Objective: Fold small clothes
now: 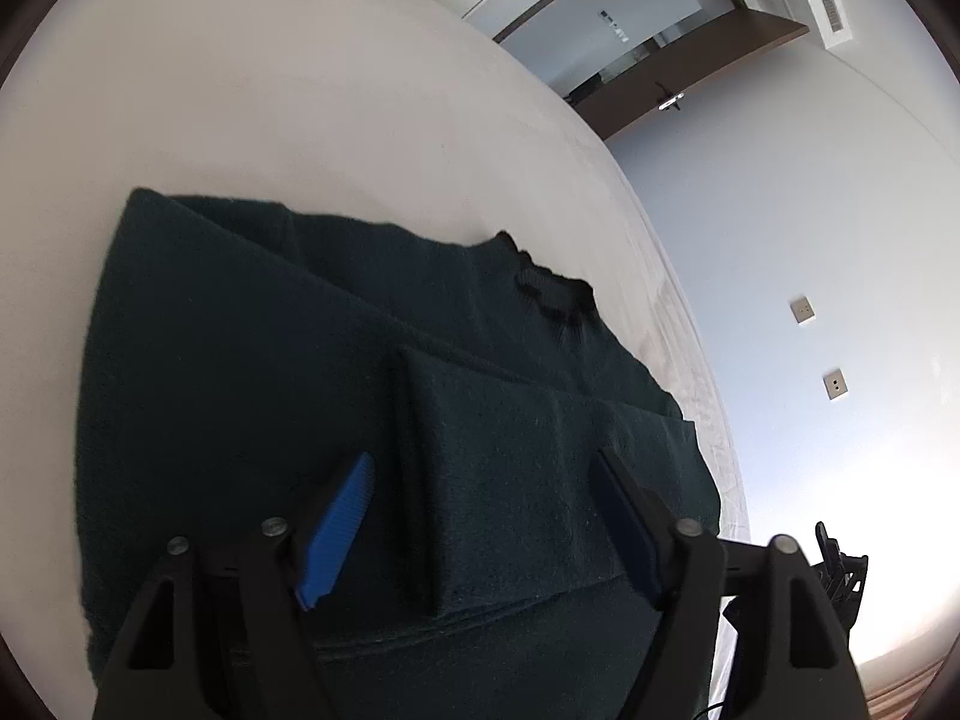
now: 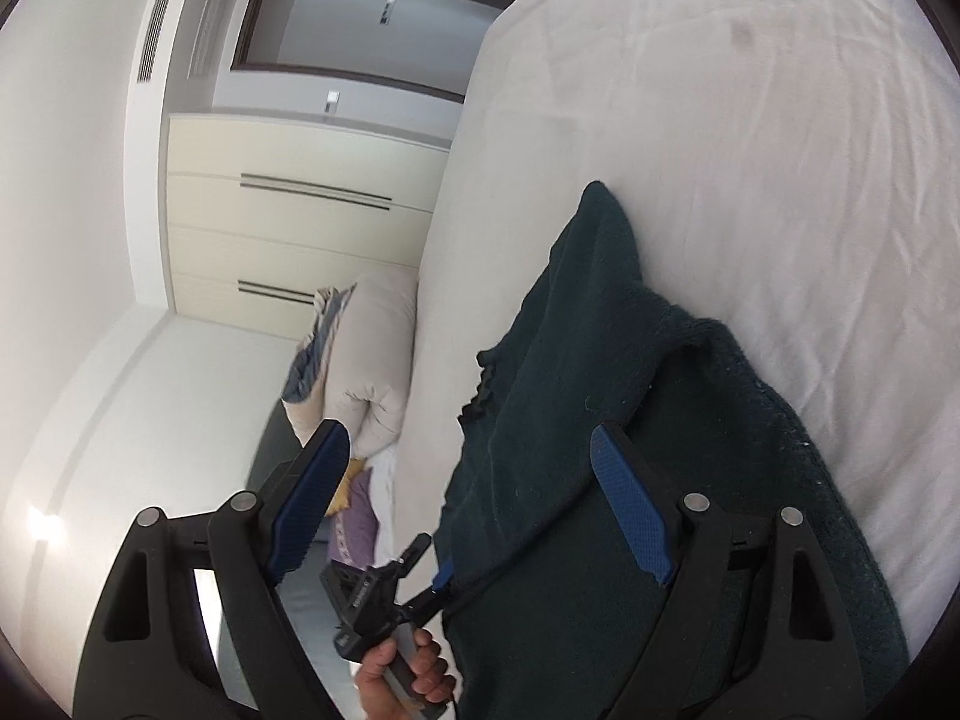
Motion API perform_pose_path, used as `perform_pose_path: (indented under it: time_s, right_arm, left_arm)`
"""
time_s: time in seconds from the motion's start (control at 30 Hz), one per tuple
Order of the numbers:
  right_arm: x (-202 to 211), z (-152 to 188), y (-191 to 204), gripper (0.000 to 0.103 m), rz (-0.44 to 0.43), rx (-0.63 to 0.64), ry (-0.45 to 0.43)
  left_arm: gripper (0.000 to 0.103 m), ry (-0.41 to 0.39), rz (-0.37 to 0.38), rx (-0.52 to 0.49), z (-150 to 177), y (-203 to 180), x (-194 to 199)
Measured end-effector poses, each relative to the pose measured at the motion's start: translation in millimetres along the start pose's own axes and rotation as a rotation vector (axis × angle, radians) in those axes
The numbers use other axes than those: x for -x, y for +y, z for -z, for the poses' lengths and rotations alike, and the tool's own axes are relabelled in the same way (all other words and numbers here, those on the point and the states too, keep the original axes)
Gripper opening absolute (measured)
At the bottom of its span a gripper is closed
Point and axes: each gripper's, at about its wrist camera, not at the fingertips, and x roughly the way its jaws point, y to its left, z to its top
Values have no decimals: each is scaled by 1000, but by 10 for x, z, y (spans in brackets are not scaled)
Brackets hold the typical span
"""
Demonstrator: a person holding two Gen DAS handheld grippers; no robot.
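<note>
A dark green knit sweater (image 1: 300, 390) lies on a white bed (image 1: 270, 90), partly folded, with a sleeve laid across its body and its black collar (image 1: 552, 291) toward the far edge. My left gripper (image 1: 486, 498) is open, its blue-padded fingers just above the folded sleeve, holding nothing. In the right wrist view the same sweater (image 2: 600, 420) lies along the bed's (image 2: 750, 150) edge. My right gripper (image 2: 474, 492) is open and empty above the sweater's near end. The left gripper (image 2: 384, 594), held by a hand, shows low in that view at the sweater's edge.
A beige pillow (image 2: 372, 360) and purple cloth (image 2: 357, 516) lie beside the bed. A cream wardrobe (image 2: 288, 210) and a doorway (image 2: 372, 12) stand behind. The bed's edge (image 1: 708, 420) runs close to the sweater, with a white wall beyond.
</note>
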Motion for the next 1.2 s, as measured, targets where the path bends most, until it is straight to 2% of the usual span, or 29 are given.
perform_pose_path:
  time_s: [0.07,0.13,0.2,0.23,0.27,0.53,0.73,0.93,1.1,1.2]
  right_arm:
    - [-30,29,-30,83,-2,-13,3]
    - [-38,54,-68,83,8,-19,3]
    - [-38,73,-112,83,23,-22,3]
    - [-35,76,-132,83,26,-25,2]
    - [-28,76,-152,83,27,-30,0]
    - [53,9,-94,83,35,15,-27]
    - [-36,-10,-285,83,105,-10,3]
    - [17,-54,-265,83,84,-4,-10]
    - [20,-173,-106,83,62,27,-27]
    - [-41,-255,30,83,52,58,-33]
  left_arm:
    - [85,4,-20,-22,7,-58,-35]
    - [82,-1,-51,-59,23,-133,-61]
    - [50,19,-78,-96,43,-194,-110]
    - [24,44,-101,-111,54,-213,-155]
    - [12,49,-131,-124,66,-220,-176]
    - [8,9,-170,-147,62,-185,-39]
    - [8,2,-184,-127,66,-85,-29]
    - [8,-20,-189,-110,49,-12,-6]
    - [8,-41,-183,-95,16,23,32]
    - [8,-28,-189,-104,12,31,2]
